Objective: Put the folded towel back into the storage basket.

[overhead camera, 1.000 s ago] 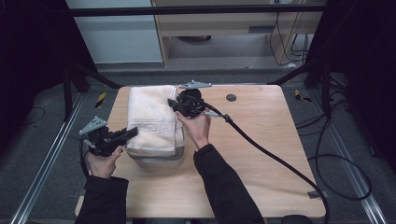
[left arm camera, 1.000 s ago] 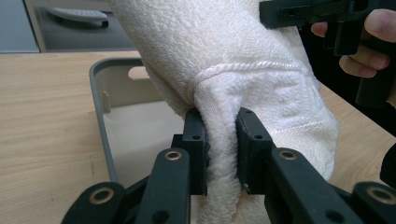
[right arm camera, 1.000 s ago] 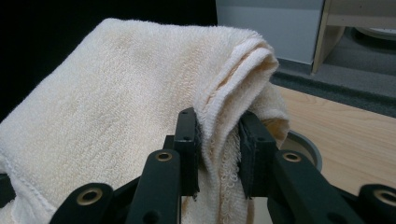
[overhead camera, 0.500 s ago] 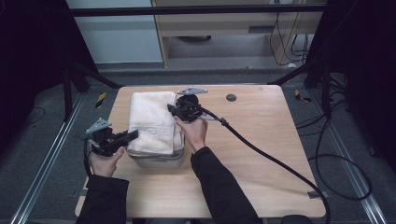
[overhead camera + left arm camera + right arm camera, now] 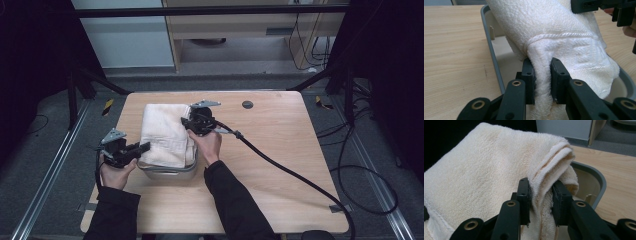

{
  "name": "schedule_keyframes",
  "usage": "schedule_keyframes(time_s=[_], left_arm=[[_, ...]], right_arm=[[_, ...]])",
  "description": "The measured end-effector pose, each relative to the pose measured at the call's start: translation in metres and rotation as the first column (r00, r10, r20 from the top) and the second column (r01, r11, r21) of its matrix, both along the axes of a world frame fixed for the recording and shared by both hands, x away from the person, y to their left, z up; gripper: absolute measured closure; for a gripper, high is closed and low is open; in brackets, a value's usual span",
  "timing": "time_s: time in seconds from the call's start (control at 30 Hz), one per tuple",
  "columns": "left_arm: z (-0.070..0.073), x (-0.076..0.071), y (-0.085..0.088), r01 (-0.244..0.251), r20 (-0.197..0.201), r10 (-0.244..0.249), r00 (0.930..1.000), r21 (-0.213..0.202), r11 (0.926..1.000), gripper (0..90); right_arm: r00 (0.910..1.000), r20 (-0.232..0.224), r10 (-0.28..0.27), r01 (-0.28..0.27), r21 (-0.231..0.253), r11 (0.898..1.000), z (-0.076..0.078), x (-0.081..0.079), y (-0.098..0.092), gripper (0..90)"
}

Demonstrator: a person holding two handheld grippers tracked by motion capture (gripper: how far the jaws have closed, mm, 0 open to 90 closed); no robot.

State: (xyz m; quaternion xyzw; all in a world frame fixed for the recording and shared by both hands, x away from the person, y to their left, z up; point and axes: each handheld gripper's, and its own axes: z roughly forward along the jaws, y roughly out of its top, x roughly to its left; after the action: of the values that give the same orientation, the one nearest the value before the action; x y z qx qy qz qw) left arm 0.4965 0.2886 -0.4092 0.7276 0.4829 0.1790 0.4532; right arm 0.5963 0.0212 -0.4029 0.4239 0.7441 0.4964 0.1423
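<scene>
Gripping a bunched fold of the cream towel (image 5: 564, 37), the left gripper (image 5: 542, 77) has its jaws narrowed onto the cloth w/ terry pinched between both pads. In the left gripper view the fold rises between the jaws and spreads up and to the right, over the grey tub (image 5: 489, 45), whose rim runs along the left of the towel; pale inner wall and floor of the tub visible beneath. Other gripper's black parts show at top right of that view.

Right gripper (image 5: 541, 200) likewise clamped on the towel: jaws close together w/ a hemmed edge of the cloth squeezed between them. Towel bulk spreads to the left of the jaws in the right gripper view; tub's grey rim and beige inside sit to the right, wood table beyond.

High view: left gripper (image 5: 141, 147) at the towel's near-left edge, held by the person's left hand (image 5: 116, 172), dark sleeve below. Right gripper (image 5: 189, 125) at the towel's right side, approx mid-length, right hand (image 5: 205, 145) behind it, thick black cable (image 5: 290, 172) trailing off to the right across the table (image 5: 280, 200). Towel lies draped over the tub, covering most of it; near rim of the tub pokes out at the front. Small dark round disc (image 5: 247, 104) on the table, well apart, far side.
</scene>
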Motion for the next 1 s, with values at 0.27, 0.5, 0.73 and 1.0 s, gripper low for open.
schedule_keyframes(time_s=[0.27,0.5,0.73,1.0], left_arm=[[-0.009,0.004,-0.006,-0.005,-0.015,0.005,0.9999,0.028,0.9996,75.0],[-0.015,0.006,-0.012,-0.008,-0.028,0.01,0.9996,0.065,0.9978,74.9],[-0.02,0.009,-0.016,-0.018,-0.04,0.022,0.999,0.1,0.9948,73.9],[-0.024,0.011,-0.022,-0.043,-0.045,0.052,0.9977,0.169,0.9847,68.5]], right_arm=[[0.9999,-0.011,-0.005,0.005,-0.01,1.0,-0.012,0.002,-0.003,71.1],[0.9998,-0.017,-0.014,0.013,-0.029,0.999,-0.02,0.0,-0.004,70.7],[0.9997,-0.019,-0.018,0.017,-0.043,0.999,-0.029,0.0,-0.005,69.8],[0.9997,0.004,-0.025,0.025,-0.07,0.997,-0.033,-0.003,-0.003,68.1]])
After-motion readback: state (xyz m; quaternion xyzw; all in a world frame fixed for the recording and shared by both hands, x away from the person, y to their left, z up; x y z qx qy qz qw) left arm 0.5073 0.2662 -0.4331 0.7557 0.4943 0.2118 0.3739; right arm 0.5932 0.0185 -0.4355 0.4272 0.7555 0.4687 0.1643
